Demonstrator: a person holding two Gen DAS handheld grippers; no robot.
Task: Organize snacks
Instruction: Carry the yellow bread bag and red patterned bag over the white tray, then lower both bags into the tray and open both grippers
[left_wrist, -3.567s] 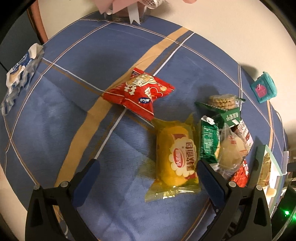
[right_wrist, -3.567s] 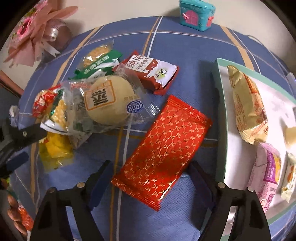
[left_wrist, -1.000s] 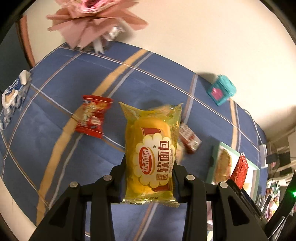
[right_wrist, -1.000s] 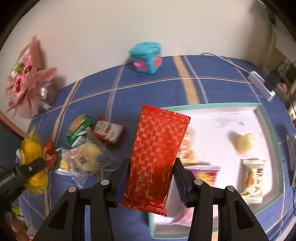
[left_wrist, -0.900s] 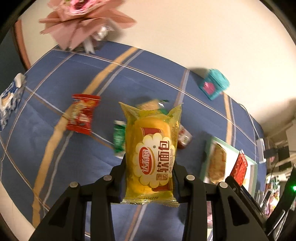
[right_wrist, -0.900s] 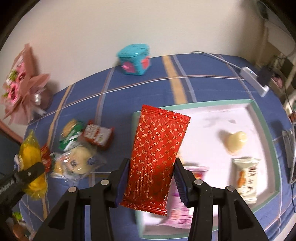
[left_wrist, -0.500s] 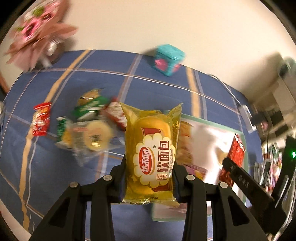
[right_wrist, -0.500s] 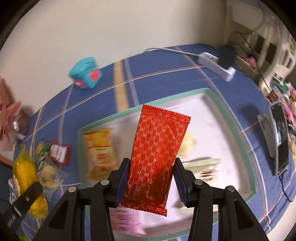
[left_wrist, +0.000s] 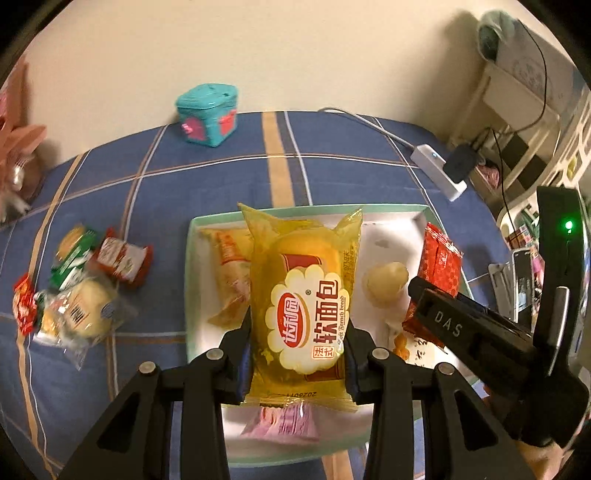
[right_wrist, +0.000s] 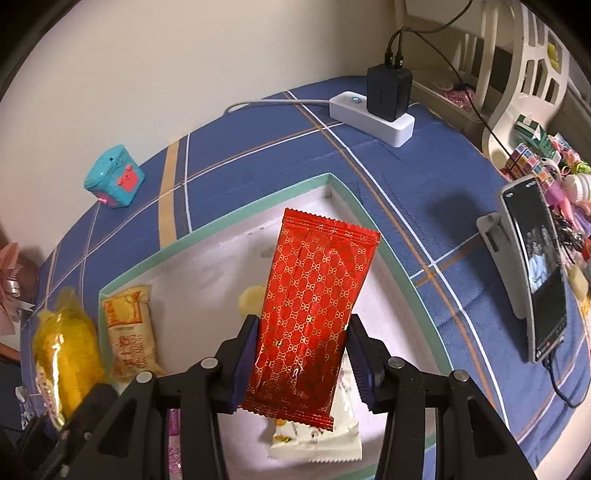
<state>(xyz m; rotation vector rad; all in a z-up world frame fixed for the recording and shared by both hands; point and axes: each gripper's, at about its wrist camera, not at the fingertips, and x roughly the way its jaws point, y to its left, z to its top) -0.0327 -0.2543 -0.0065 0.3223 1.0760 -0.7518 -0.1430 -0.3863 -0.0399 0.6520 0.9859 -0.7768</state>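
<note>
My left gripper (left_wrist: 297, 354) is shut on a yellow soft-bread packet (left_wrist: 303, 295) and holds it above the white tray with a green rim (left_wrist: 192, 280). My right gripper (right_wrist: 301, 358) is shut on a red patterned packet (right_wrist: 314, 306) and holds it above the same tray (right_wrist: 373, 225). In the tray lie an orange-yellow packet (right_wrist: 129, 332), a pale round snack (left_wrist: 386, 282), a white packet (right_wrist: 332, 435) and a pink packet (left_wrist: 284, 424). The right gripper body with the red packet (left_wrist: 439, 266) also shows in the left wrist view.
Several loose snacks (left_wrist: 77, 280) lie on the blue plaid cloth left of the tray. A teal toy box (left_wrist: 207, 110) stands at the back. A white power strip with a black plug (right_wrist: 373, 110) and a phone on a stand (right_wrist: 532, 280) are to the right.
Both grippers closed on their packets, lifted them off the cloth and carried them right, from over the snack pile to over the tray.
</note>
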